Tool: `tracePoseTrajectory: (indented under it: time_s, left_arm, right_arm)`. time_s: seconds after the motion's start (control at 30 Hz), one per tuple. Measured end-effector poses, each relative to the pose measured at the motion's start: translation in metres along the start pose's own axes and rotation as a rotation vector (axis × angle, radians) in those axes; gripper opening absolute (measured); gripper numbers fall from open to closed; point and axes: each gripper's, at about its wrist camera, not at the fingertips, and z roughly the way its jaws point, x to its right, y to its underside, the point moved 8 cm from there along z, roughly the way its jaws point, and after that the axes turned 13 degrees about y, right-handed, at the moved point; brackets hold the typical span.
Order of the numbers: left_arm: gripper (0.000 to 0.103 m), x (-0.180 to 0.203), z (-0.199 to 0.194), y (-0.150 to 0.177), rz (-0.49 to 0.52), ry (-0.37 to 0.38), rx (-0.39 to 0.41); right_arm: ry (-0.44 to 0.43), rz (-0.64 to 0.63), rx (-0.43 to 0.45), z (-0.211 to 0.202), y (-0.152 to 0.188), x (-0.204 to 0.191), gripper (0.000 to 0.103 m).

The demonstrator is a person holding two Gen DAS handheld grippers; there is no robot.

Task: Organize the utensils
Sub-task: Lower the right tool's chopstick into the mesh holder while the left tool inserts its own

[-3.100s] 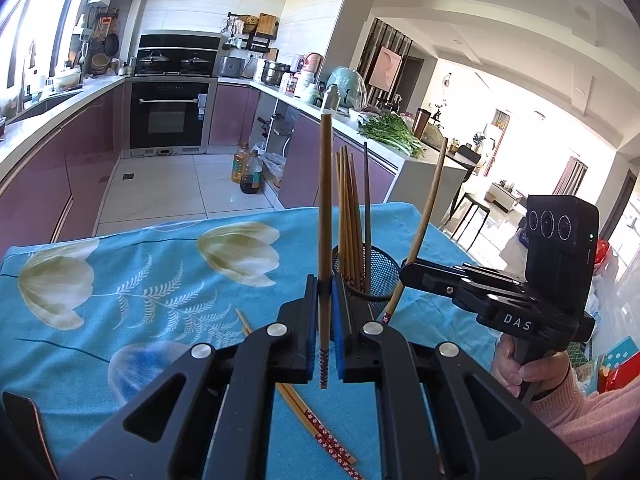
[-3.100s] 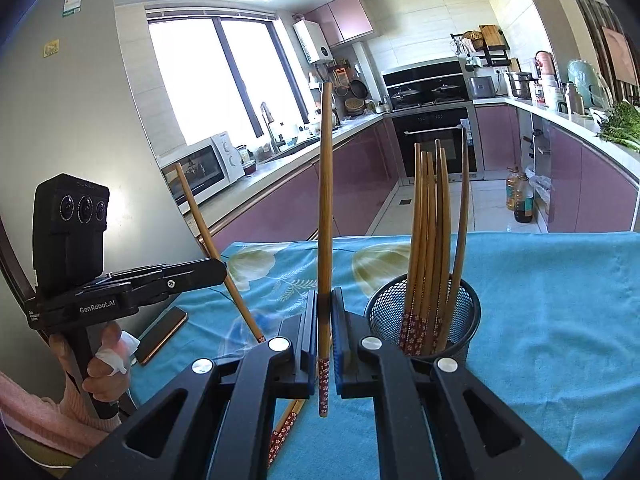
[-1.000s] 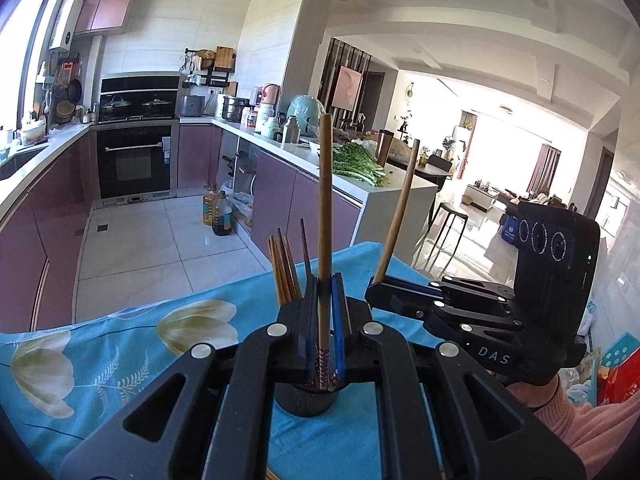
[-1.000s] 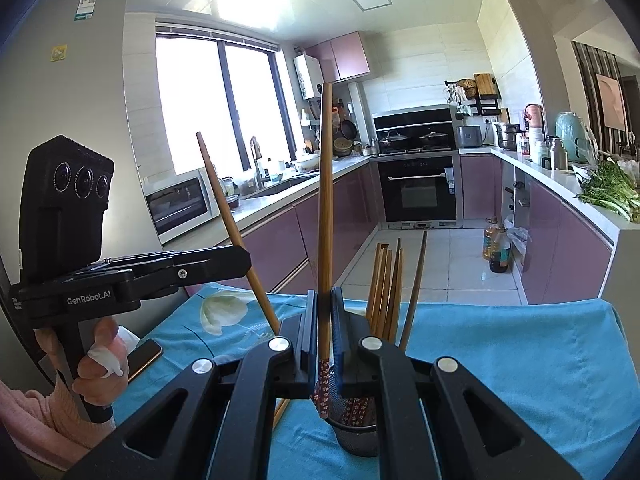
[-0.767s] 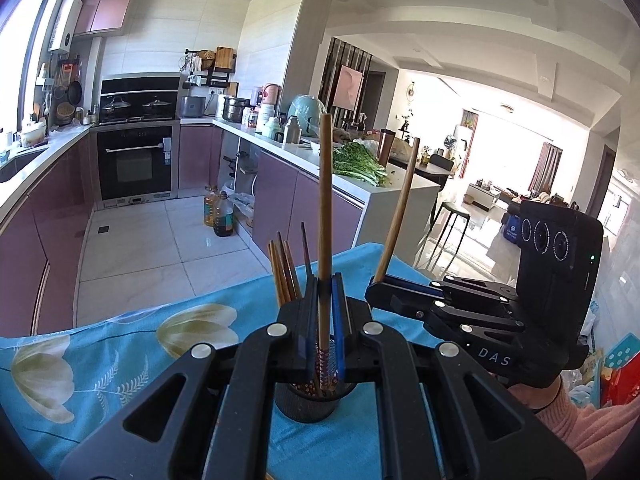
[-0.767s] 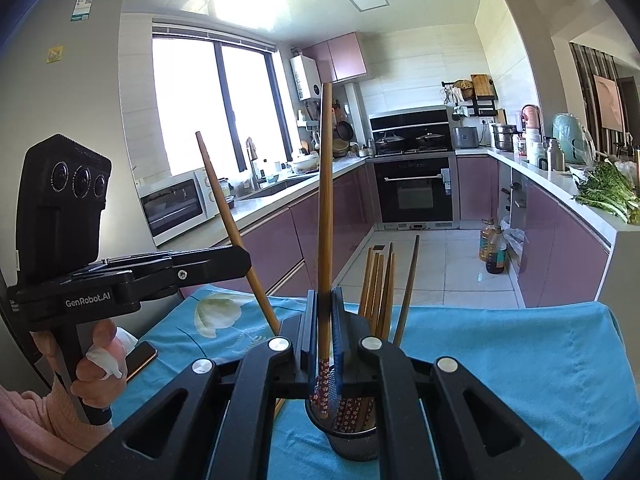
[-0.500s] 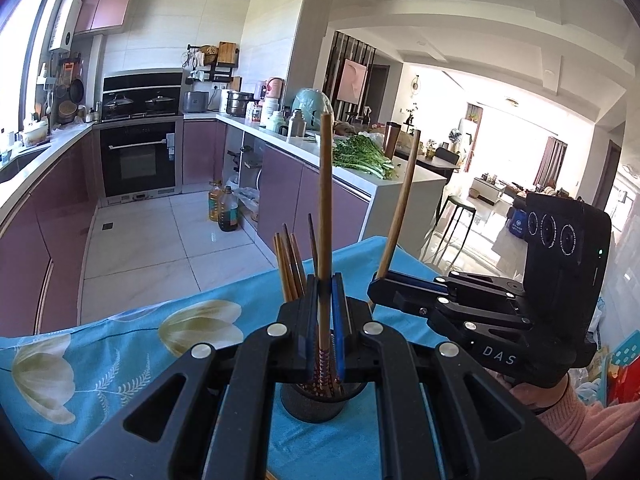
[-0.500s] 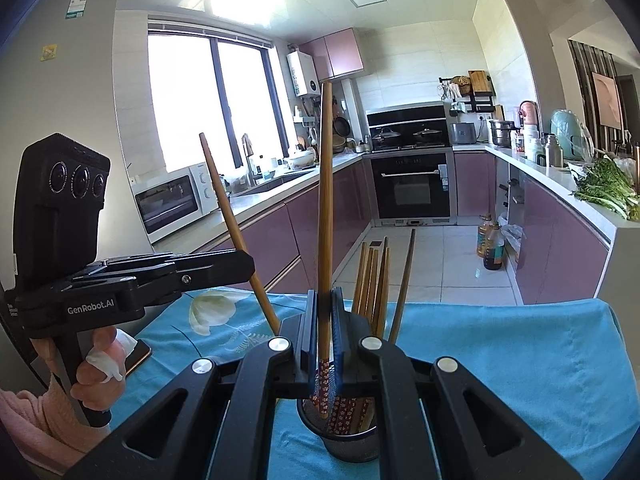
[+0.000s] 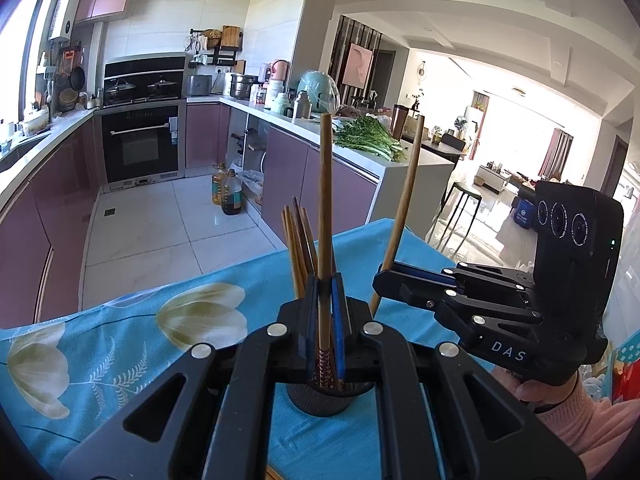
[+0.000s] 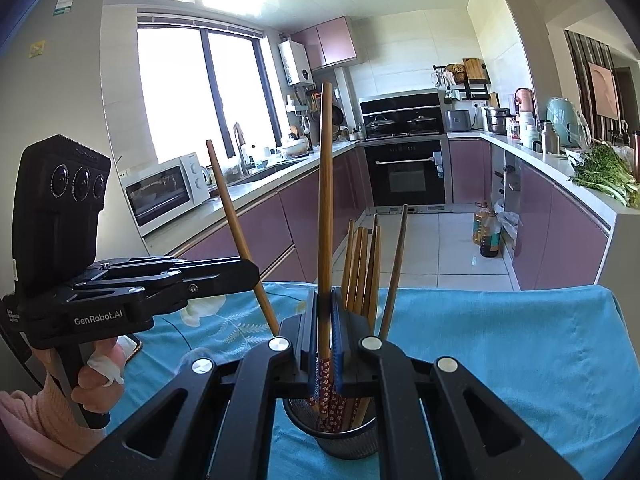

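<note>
With both claws clamped shut, I hold one chopstick upright in each: my left gripper point(image 9: 325, 320) pinches a chopstick point(image 9: 326, 216) and my right gripper point(image 10: 325, 336) pinches its own chopstick point(image 10: 325, 208). Both patterned lower ends hang over the black mesh holder point(image 10: 340, 440), which stands on the blue tablecloth point(image 10: 500, 352) with several chopsticks point(image 10: 362, 268) inside.

your tablecloth point(image 9: 120, 344) is turquoise with pale cream tulips and white fern sprigs. your chopsticks point(image 10: 362, 268) are tan-brown wood, with dark red ends dotted in white blossoms. the mesh holder point(image 10: 344, 442) is black, the kitchen cabinets point(image 10: 560, 240) mauve, your sleeve point(image 9: 600, 432) soft pink.
</note>
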Motion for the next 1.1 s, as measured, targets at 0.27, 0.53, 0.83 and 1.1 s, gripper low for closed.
tracePoseTrajectory:
  time_s: [0.27, 0.53, 0.83, 1.1]
  left_arm:
    - [0.007, -0.007, 0.007, 0.004, -0.009, -0.003, -0.029]
    - [0.007, -0.013, 0.017, 0.012, -0.011, -0.004, -0.062]
    - [0.008, -0.018, 0.026, 0.020, -0.014, -0.008, -0.095]
    - [0.008, -0.022, 0.034, 0.023, -0.020, -0.014, -0.113]
  right_arm:
    - [-0.001, 0.004, -0.022, 0.007, 0.003, 0.003, 0.006]
    - [-0.003, 0.006, -0.047, 0.016, 0.008, 0.005, 0.006]
    - [-0.002, 0.006, -0.074, 0.025, 0.017, 0.006, 0.006]
    - [-0.001, 0.000, -0.102, 0.032, 0.023, 0.007, 0.006]
